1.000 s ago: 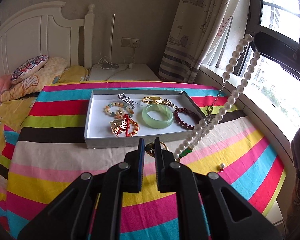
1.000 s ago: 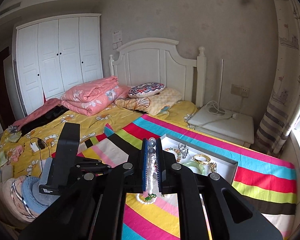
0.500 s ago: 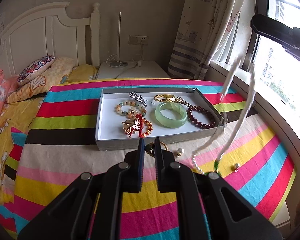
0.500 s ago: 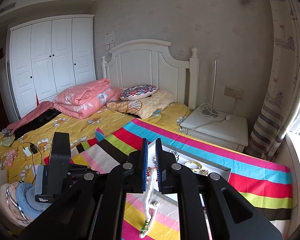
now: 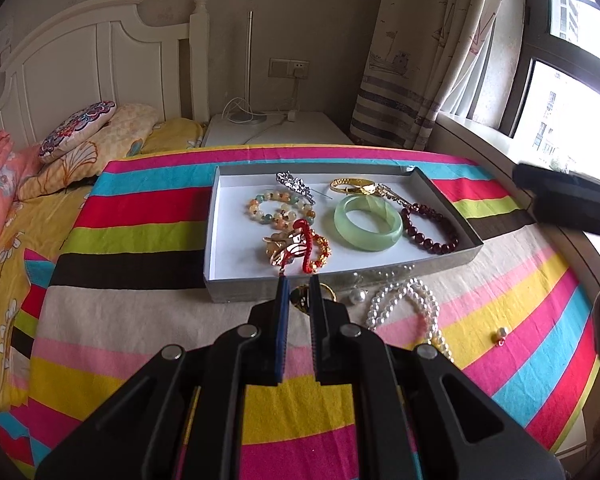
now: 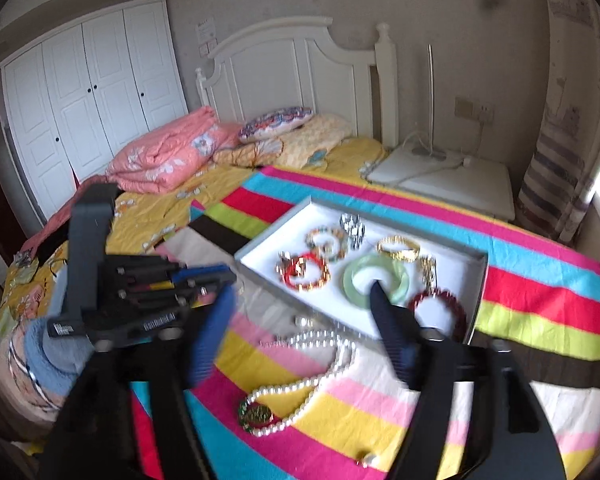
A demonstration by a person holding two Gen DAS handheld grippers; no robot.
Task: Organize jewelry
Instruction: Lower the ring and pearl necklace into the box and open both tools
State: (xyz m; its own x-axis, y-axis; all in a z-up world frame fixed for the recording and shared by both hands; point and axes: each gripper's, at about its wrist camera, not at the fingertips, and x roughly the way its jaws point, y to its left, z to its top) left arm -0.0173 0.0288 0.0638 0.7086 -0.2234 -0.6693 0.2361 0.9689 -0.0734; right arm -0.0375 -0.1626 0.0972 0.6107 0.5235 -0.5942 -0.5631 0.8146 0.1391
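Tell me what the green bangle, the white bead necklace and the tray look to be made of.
Green bangle: looks like jade or glass, pale, translucent and glossy.
White bead necklace: pearls or imitations, round white beads with a soft sheen, a green pendant at one end.
Tray: probably cardboard, with thin grey walls and a matte white inside.

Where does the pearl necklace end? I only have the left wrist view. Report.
Observer: The pearl necklace ends in a green pendant lying on the striped cloth.
Operator: Give me the right gripper's state.
Observer: The right gripper is wide open, with nothing between its fingers.
Operator: Say what's beyond the bed.
Observer: A white wardrobe with its doors shut.
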